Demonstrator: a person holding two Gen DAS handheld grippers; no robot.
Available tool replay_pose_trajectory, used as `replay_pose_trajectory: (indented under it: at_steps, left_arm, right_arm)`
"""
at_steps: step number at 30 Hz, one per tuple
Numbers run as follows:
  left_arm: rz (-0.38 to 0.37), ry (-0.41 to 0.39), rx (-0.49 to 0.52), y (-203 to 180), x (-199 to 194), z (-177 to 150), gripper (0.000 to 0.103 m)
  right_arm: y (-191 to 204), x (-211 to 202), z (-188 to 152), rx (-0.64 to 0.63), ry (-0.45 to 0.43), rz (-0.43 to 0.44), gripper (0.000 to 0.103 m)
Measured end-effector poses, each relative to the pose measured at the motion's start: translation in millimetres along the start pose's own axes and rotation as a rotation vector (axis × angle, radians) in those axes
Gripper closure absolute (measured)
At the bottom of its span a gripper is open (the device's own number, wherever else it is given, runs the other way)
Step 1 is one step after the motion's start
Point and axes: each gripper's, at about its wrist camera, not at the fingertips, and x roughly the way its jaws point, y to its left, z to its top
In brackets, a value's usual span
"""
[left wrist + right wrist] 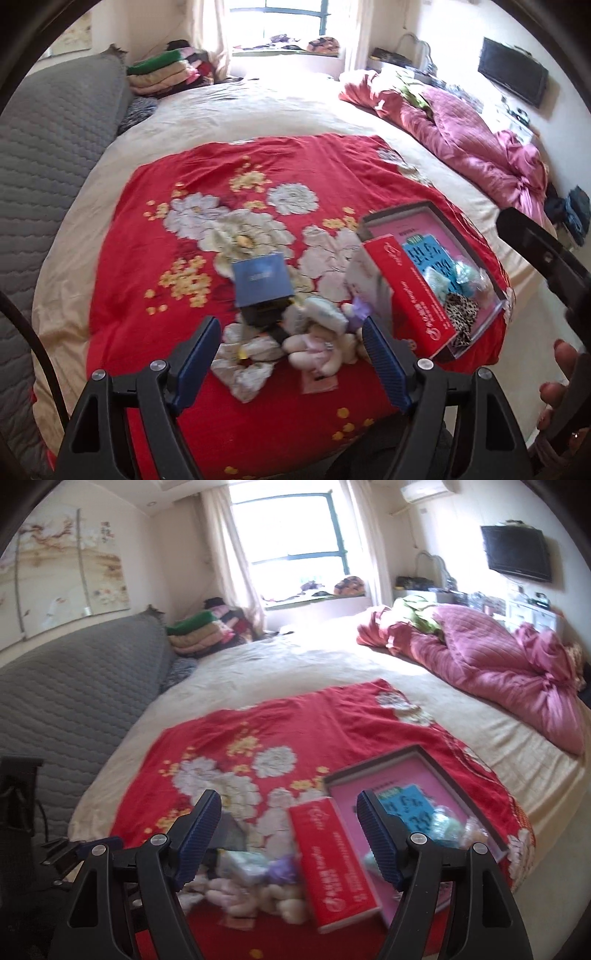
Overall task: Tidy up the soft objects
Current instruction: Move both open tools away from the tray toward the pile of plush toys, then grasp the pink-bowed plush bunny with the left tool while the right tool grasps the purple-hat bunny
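Observation:
A cream plush toy [317, 350] lies on the red floral blanket [207, 177] near its front edge, with a pale soft bundle [328, 314] and a small purple soft item [357, 308] behind it. My left gripper [291, 350] is open, its jaws on either side of the plush and above it. A shallow box [436, 236] with a pink bottom holds light blue soft items [448, 277] and a leopard-print piece [460, 314]. My right gripper [288, 830] is open and empty above the plush [236, 893] and the box [424, 768].
A red carton [410, 291] leans on the box's left rim. A blue booklet [260, 278] rests on a dark box [262, 314]. A pink quilt [461, 136] is bunched at the right. A grey headboard [55, 147] stands on the left.

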Motion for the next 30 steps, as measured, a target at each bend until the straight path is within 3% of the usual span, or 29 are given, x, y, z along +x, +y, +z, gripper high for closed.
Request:
replay_pose_trajectory:
  at_steps: [6,12,30]
  left_arm:
    - [0.045,-0.037,-0.031,26,-17,-6,0.025]
    - [0.036,-0.043,-0.057,39,-27,-10,0.025]
    - [0.010,-0.075,-0.085,50,-49,-23,0.025]
  right_arm:
    - [27,-10,0,-0.031,-0.006,0.046,0.026]
    - [42,-18,-1,-0.069,-0.004,0.065,0.026]
    - [46,-37,-7,-0.108,-0.003,0.080,0.026]
